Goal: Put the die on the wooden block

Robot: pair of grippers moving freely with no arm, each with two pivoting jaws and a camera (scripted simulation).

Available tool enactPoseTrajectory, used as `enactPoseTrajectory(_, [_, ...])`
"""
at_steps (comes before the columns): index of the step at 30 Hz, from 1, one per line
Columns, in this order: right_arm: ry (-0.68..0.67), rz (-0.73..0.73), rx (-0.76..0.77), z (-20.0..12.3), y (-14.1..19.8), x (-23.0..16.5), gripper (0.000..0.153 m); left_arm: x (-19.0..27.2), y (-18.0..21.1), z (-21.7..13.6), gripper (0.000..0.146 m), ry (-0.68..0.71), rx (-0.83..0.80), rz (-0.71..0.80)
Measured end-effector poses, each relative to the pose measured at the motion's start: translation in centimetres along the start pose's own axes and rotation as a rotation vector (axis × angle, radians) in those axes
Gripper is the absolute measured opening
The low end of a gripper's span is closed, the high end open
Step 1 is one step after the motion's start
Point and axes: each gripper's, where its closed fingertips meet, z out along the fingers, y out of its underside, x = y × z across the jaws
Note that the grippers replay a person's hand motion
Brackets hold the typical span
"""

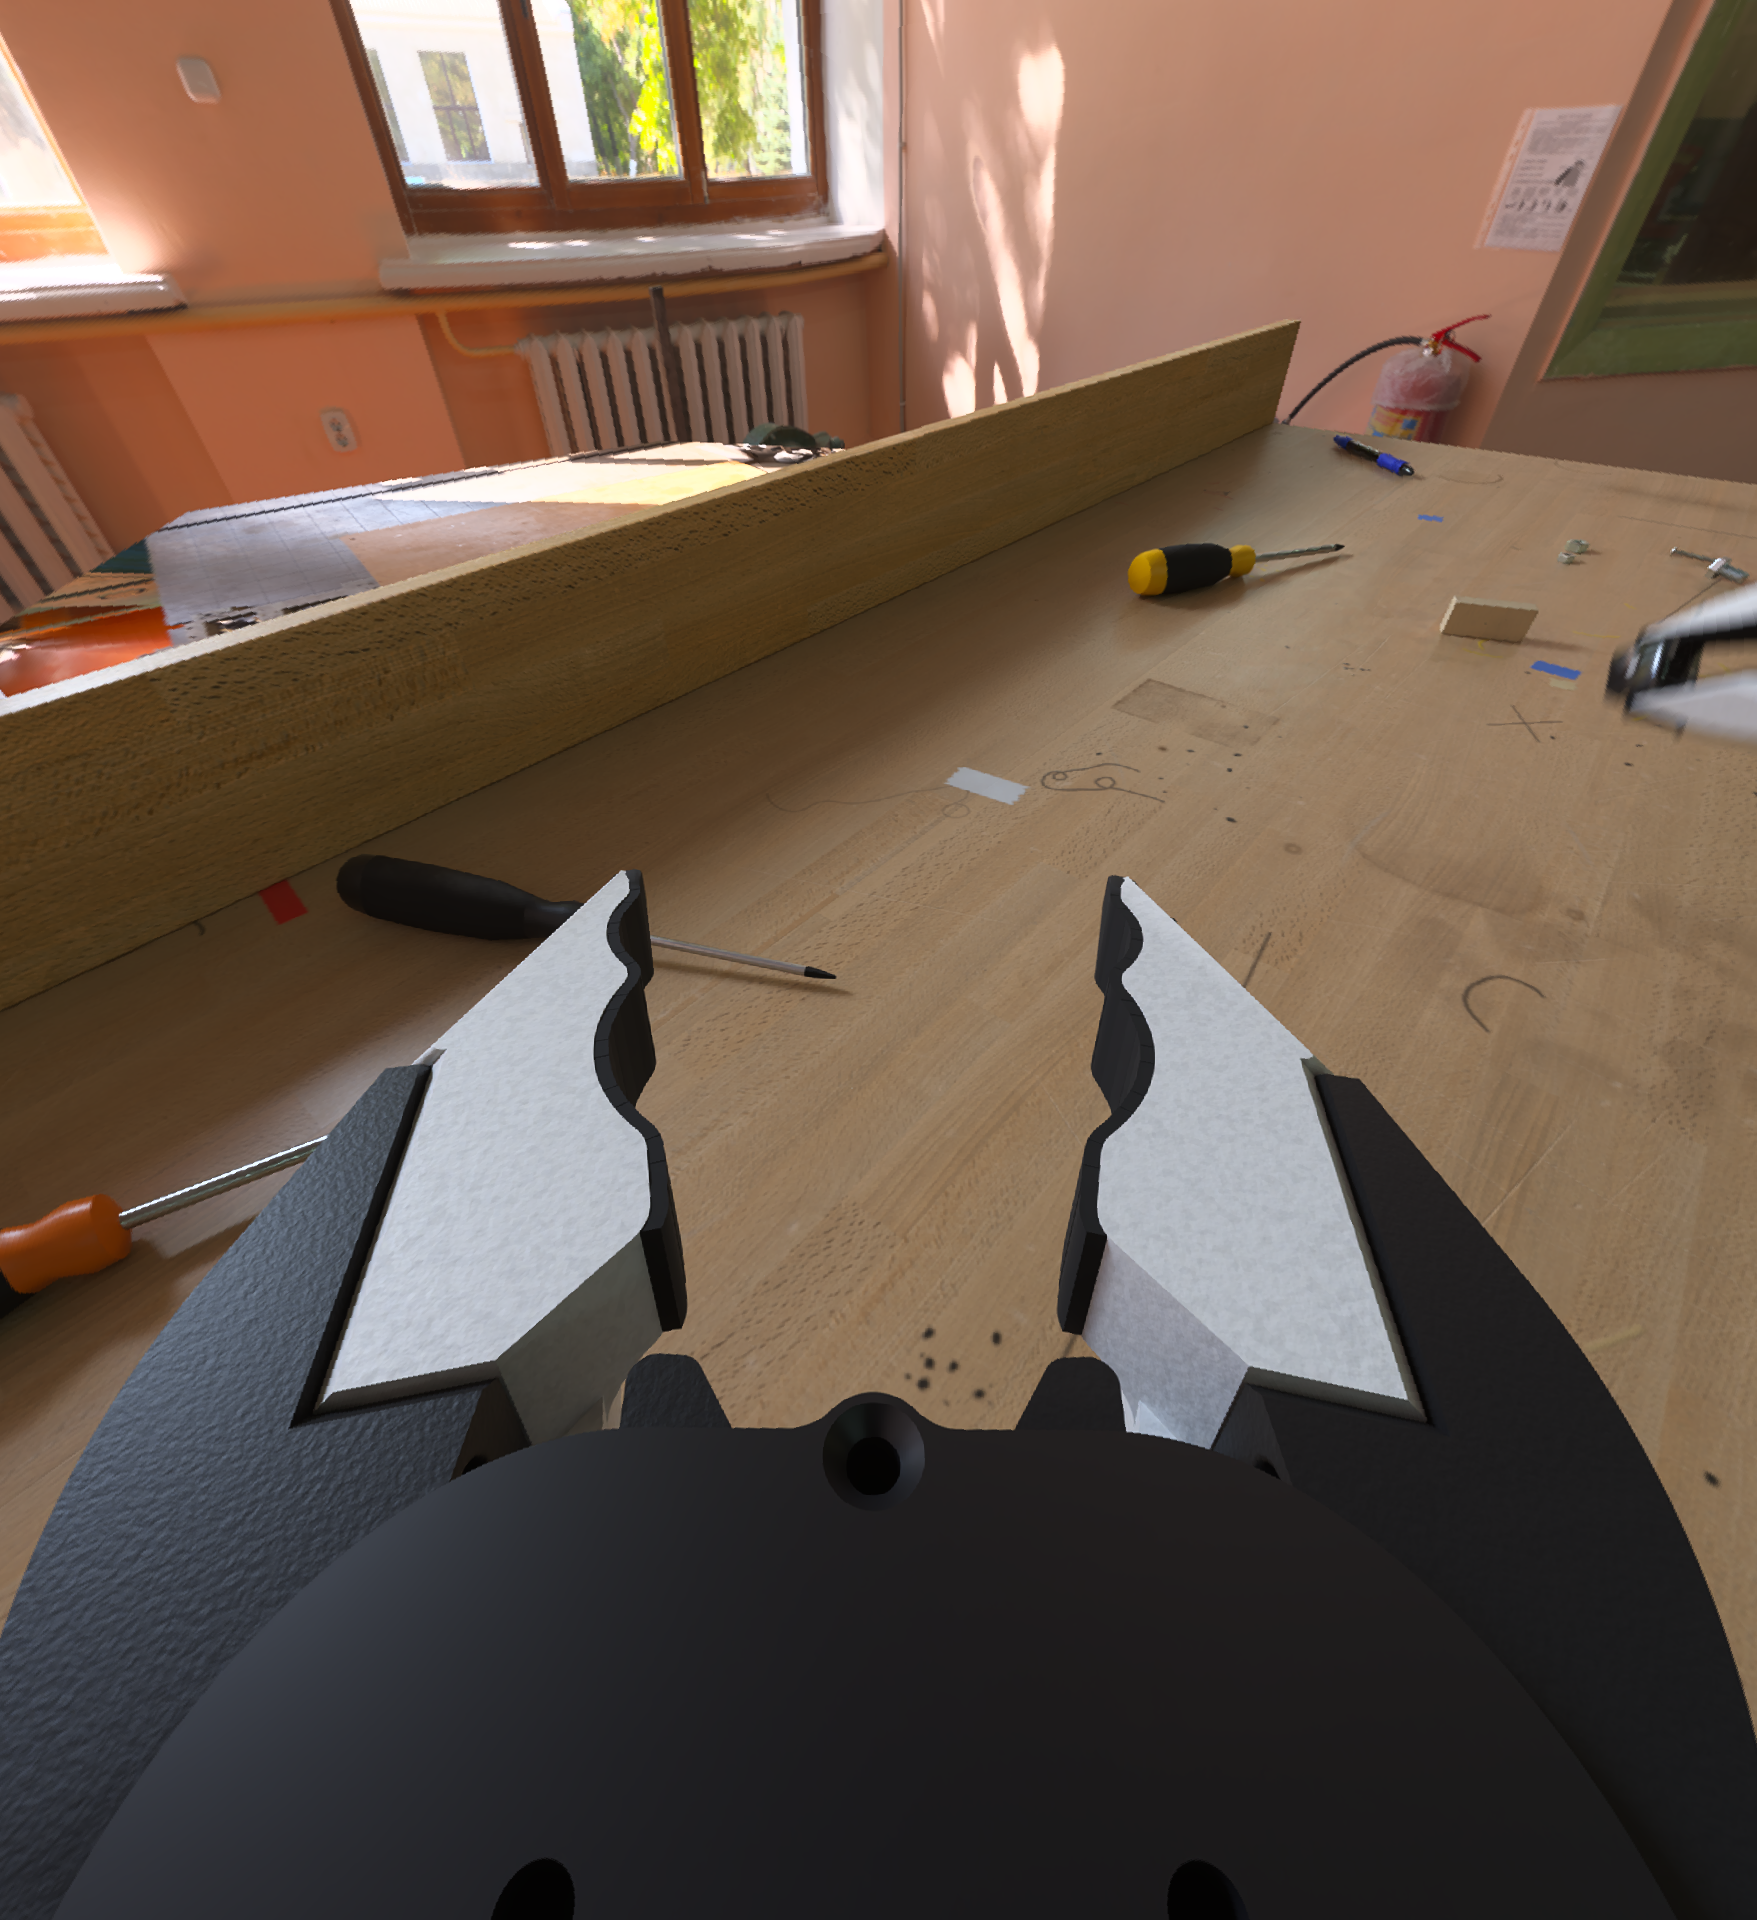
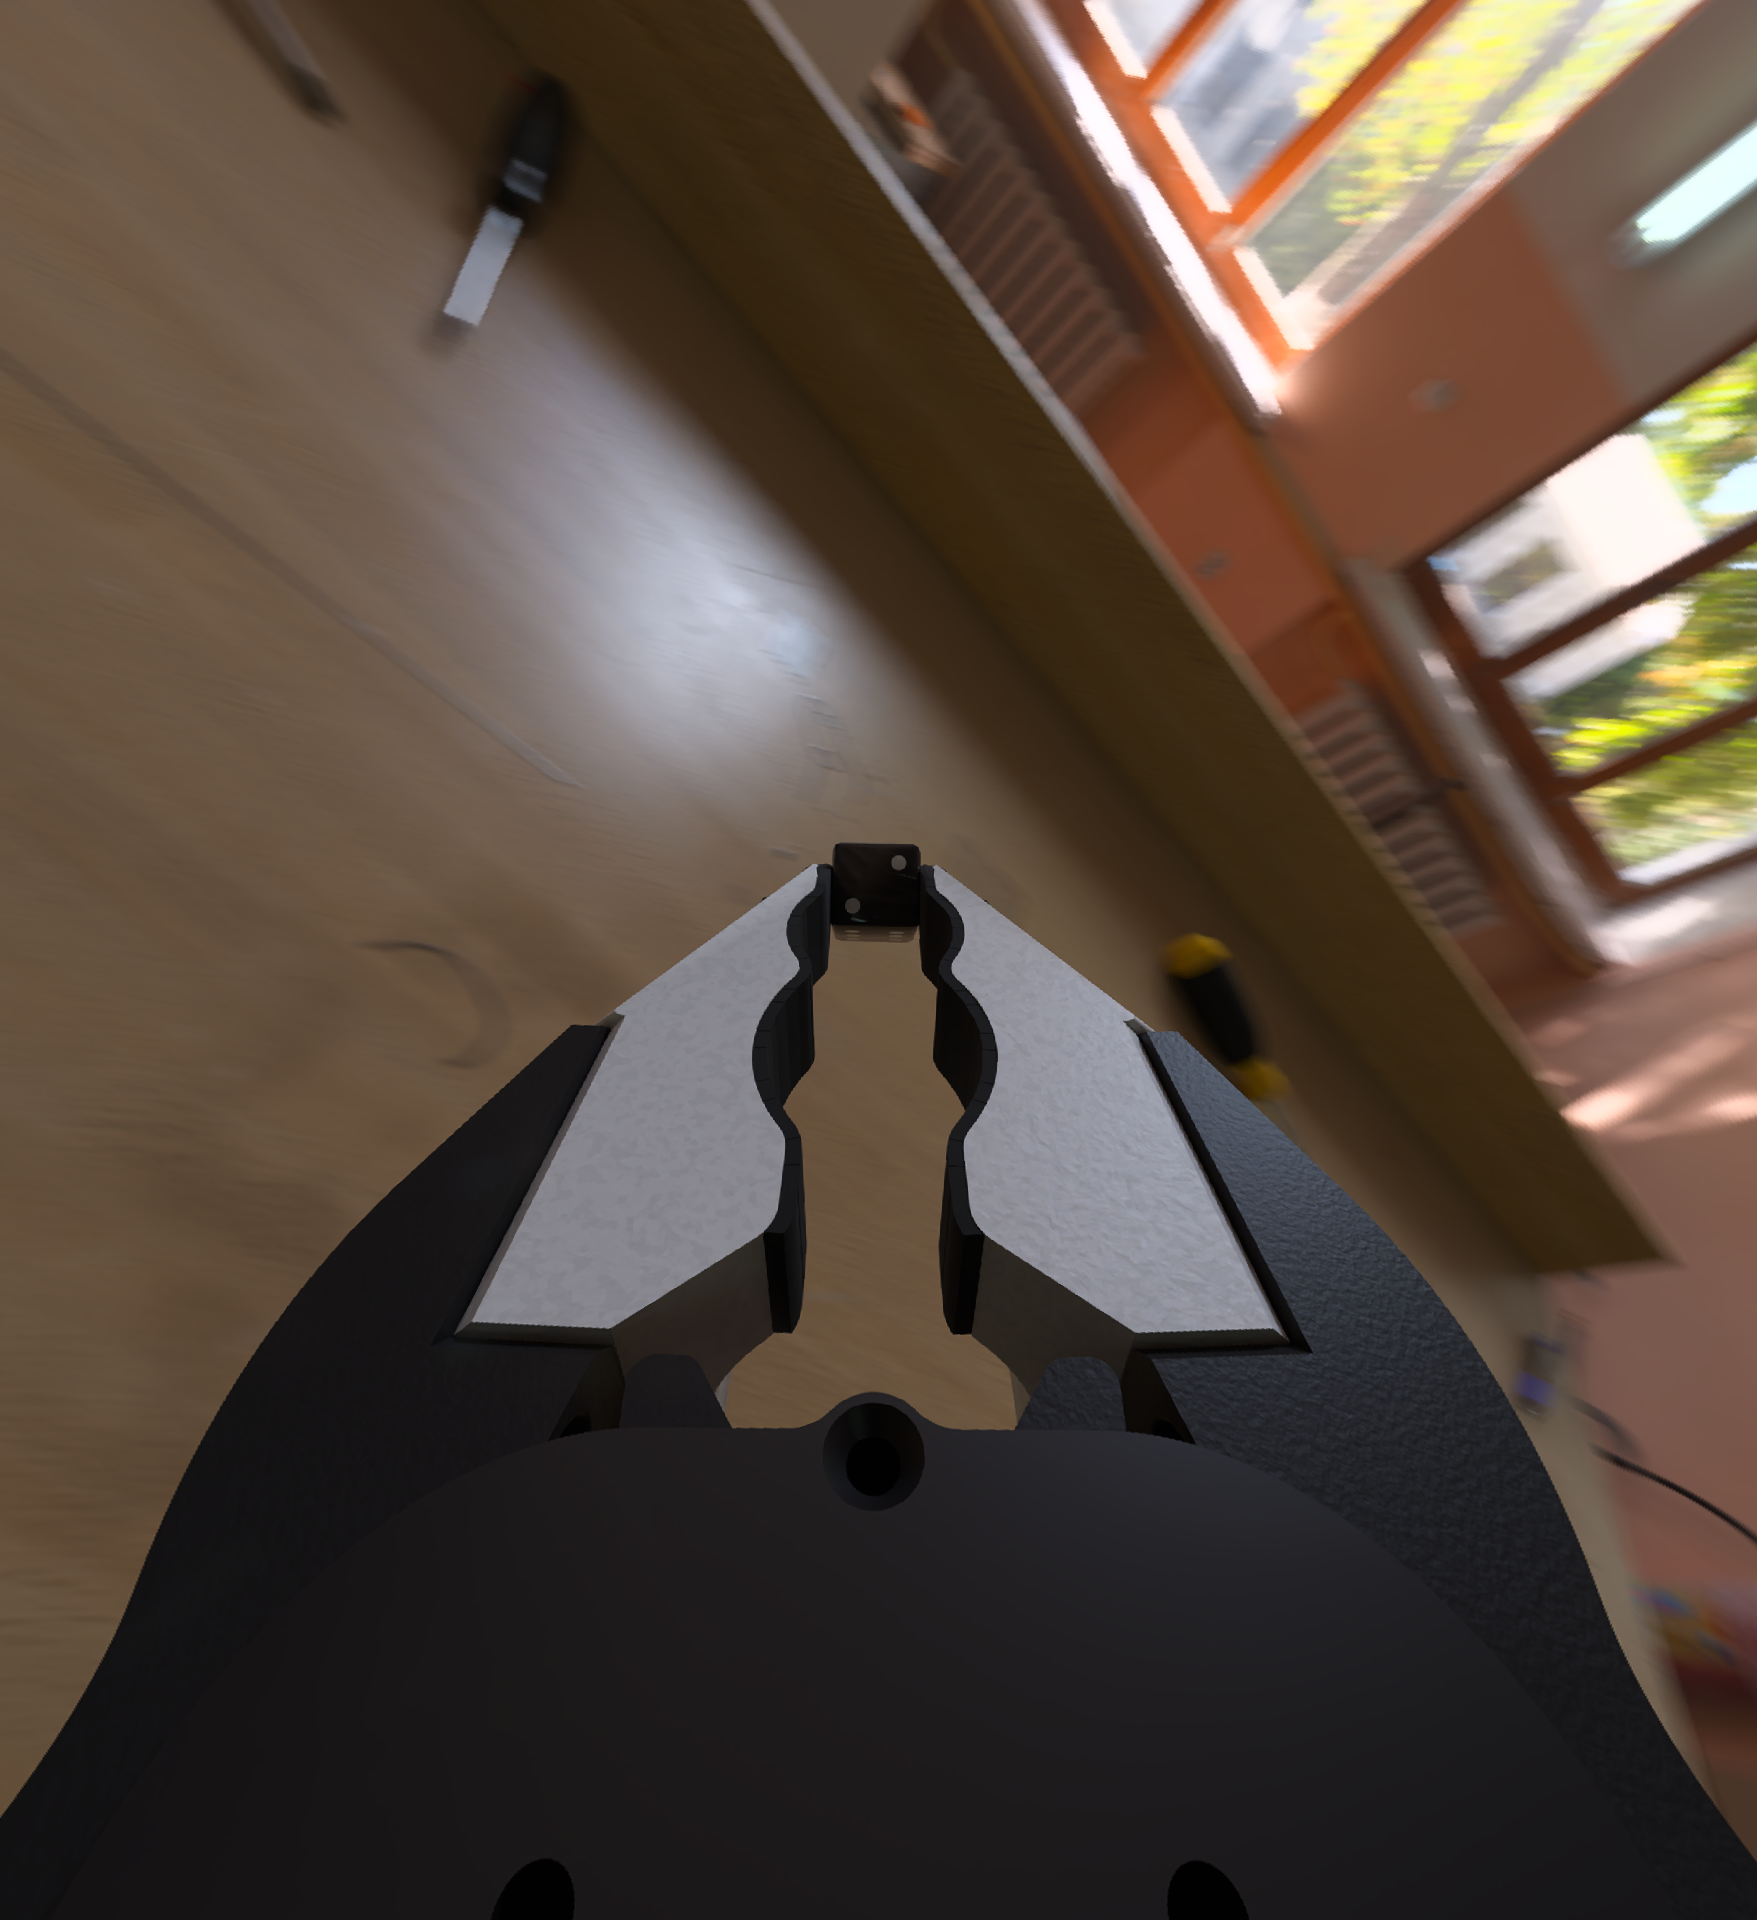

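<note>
My right gripper is shut on a small black die with white pips, held between its fingertips above the wooden workbench. That gripper also shows in the left wrist view at the right edge, holding the die in the air. The small pale wooden block lies on the bench just left of and beyond it. My left gripper is open and empty, low over the bench, far from the block.
A long wooden board stands on edge along the bench's left side. A yellow-handled screwdriver, a black one, an orange one, a blue pen and small screws lie on the bench.
</note>
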Motion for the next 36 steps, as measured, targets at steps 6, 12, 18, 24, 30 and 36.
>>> enactPoseTrajectory(6, [0.302, 0.081, -0.178, -2.5, 8.9, 20.8, 0.016, 0.7, 0.1, 0.1, 0.088, 0.021, -0.007, 0.011])
enactPoseTrajectory(12, [-0.112, 0.436, -0.458, 2.8, 22.2, 23.7, 0.016, 0.5, 1.3, 0.8, 0.088, 0.02, -0.043, -0.012])
enactPoseTrajectory(18, [-0.3, 0.492, -0.674, 5.7, 26.7, 22.8, 0.016, -0.3, 1.8, 0.7, 0.088, 0.026, -0.039, -0.086])
enactPoseTrajectory(24, [-0.312, 0.437, -0.73, 7.3, 28.7, 23.2, 0.016, -0.8, 2.2, 0.8, 0.088, 0.013, -0.05, -0.081])
enactPoseTrajectory(30, [-0.328, 0.424, -0.738, 7.6, 28.7, 23.2, 0.016, -0.8, 2.7, 1.0, 0.088, 0.013, -0.069, -0.081])
enactPoseTrajectory(36, [-0.42, 0.452, -0.714, 7.1, 27.4, 22.0, 0.016, -0.8, 2.8, 1.0, 0.088, 0.017, -0.071, -0.085])
